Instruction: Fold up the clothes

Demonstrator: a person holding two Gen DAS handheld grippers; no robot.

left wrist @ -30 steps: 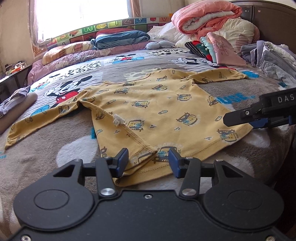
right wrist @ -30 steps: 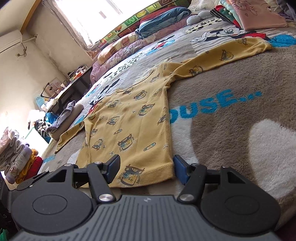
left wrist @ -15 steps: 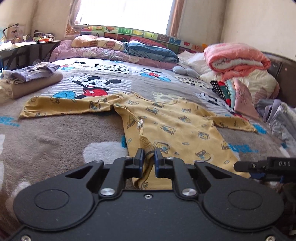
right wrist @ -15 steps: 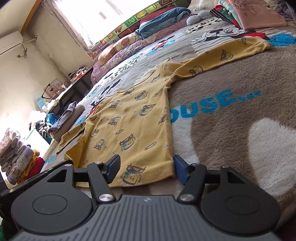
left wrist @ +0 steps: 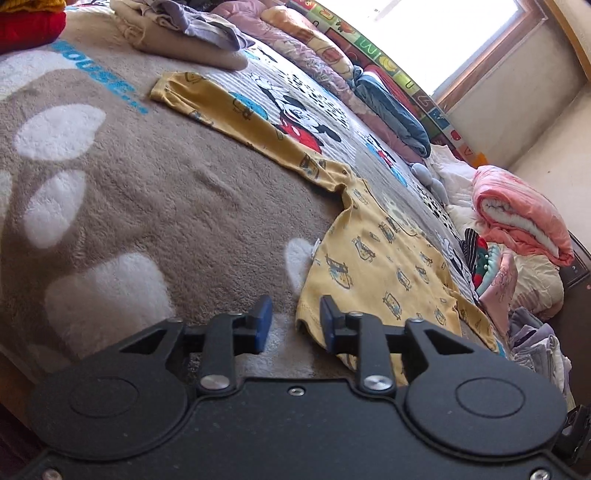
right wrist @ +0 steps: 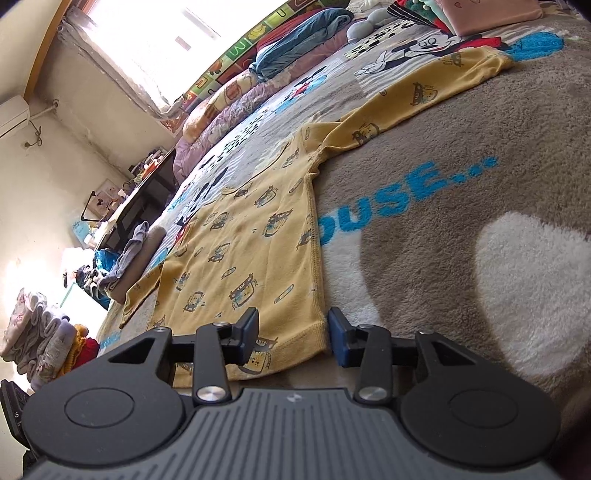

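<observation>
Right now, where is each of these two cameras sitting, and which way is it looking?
Left wrist view: rides on the left tongs, looking along the bed at the yellow shirt, its hem corner between the opening blue tips.
Right wrist view: rides on the right tongs, looking at the shirt's other hem corner, with the tips closing around it.
Both show the same shirt, the brown blanket and the window.

Sunlit window (left wrist: 454,33), cream walls (right wrist: 85,122)
</observation>
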